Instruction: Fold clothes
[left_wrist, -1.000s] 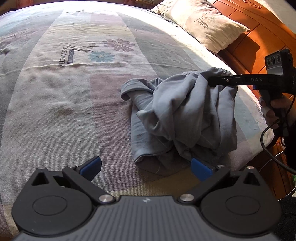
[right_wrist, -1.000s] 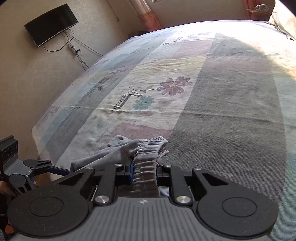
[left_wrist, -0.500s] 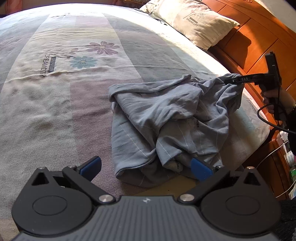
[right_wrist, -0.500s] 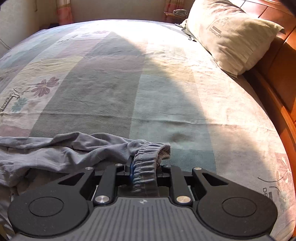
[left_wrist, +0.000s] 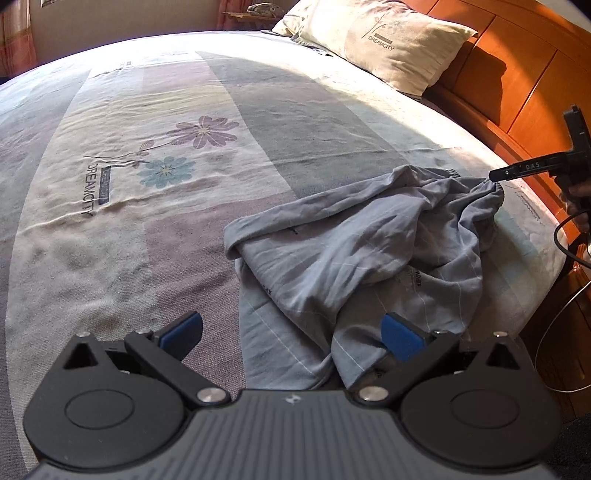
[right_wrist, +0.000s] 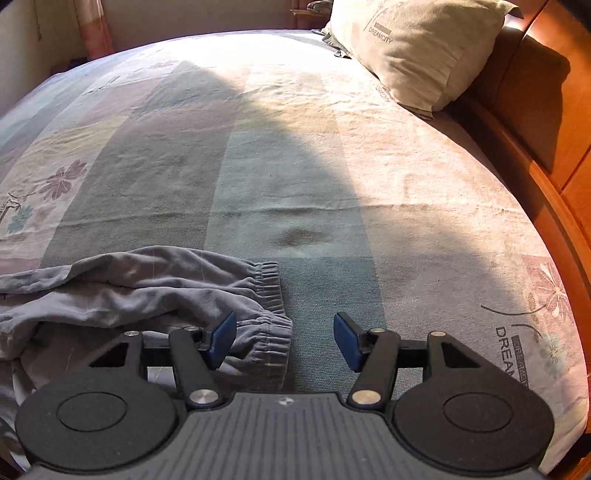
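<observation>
- Item: rumpled grey cotton trousers with elastic waistband (left_wrist: 362, 243), unfolded, on the patchwork floral bedsheet (left_wrist: 147, 122) near the bed's near edge, toward the orange wooden headboard (left_wrist: 517, 74).
- Long axis: runs along that near edge, waistband end nearer the headboard.
- Right gripper (right_wrist: 284, 341): jaws apart, empty; waistband under its left finger.
- Left gripper (left_wrist: 291, 332): jaws wide apart, empty, straddling the crumpled leg end.
- Nearer: each gripper has its own end.

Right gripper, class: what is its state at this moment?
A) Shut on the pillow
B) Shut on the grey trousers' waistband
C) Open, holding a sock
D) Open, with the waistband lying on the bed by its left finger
D: the right gripper stands open, its blue pads apart, and the grey trousers' waistband lies on the bed.
</observation>
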